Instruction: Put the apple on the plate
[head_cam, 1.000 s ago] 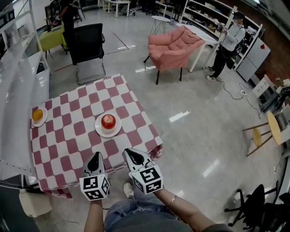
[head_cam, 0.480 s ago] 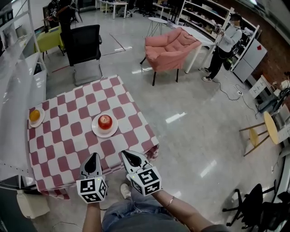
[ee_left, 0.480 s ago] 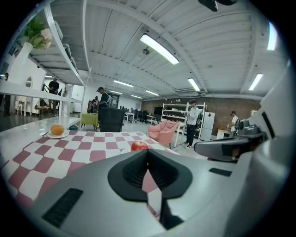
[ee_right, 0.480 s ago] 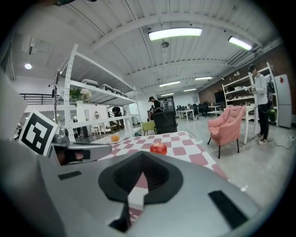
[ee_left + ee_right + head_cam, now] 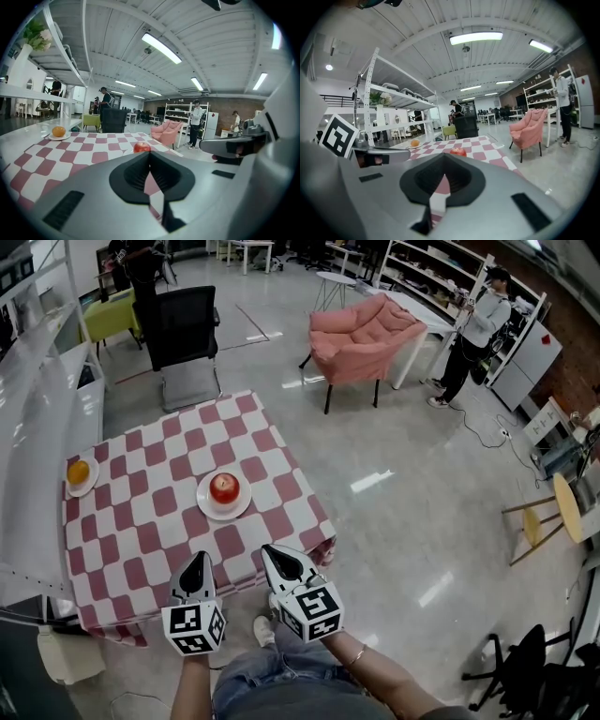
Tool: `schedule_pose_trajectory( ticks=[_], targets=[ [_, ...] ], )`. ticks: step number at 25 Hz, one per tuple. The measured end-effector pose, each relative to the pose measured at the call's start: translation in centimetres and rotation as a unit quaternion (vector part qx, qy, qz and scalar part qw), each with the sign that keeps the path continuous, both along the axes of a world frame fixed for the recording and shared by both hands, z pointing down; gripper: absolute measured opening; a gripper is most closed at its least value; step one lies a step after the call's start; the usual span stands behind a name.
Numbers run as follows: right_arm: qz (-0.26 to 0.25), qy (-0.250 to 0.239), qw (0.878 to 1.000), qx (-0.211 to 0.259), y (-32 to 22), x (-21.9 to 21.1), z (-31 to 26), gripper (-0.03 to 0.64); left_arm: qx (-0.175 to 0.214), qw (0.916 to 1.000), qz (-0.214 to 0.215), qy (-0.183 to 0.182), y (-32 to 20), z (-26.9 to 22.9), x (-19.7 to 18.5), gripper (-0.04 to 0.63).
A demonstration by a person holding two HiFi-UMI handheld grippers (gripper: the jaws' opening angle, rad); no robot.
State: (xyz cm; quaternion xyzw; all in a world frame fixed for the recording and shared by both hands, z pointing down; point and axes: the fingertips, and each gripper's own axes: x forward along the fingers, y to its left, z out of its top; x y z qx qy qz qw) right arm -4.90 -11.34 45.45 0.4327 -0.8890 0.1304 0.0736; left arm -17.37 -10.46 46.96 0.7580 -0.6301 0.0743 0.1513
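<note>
A red apple (image 5: 224, 487) rests on a white plate (image 5: 206, 506) near the middle of the pink-and-white checked table (image 5: 141, 521). Both grippers hover at the table's near edge, well short of the plate. My left gripper (image 5: 196, 568) is shut with nothing in it, and so is my right gripper (image 5: 274, 558) beside it. In the left gripper view the apple (image 5: 141, 147) shows just beyond the closed jaws of the left gripper (image 5: 150, 157). In the right gripper view the apple (image 5: 458, 151) also lies ahead of the right gripper (image 5: 444, 163).
An orange (image 5: 78, 472) sits on a small plate at the table's far left. A black chair (image 5: 183, 334) stands behind the table, white shelving (image 5: 37, 399) along its left. A pink armchair (image 5: 361, 334), a standing person (image 5: 478, 324) and a wooden stool (image 5: 553, 512) are off to the right.
The head view has swayed slightly. Both grippers stay shut at the table's near edge, and the apple stays on its plate.
</note>
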Motion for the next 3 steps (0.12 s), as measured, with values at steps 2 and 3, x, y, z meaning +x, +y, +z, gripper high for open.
schedule_pose_trajectory(
  ticks=[2,3],
  targets=[
    [0.002,-0.001,1.000,0.000,-0.19,0.23,0.02,0.008,-0.001,1.0000,0.000,0.000,-0.11,-0.03,0.12,0.017],
    [0.003,-0.001,1.000,0.000,-0.29,0.35,0.02,0.008,-0.001,1.0000,0.001,0.001,-0.17,-0.05,0.18,0.017]
  ],
)
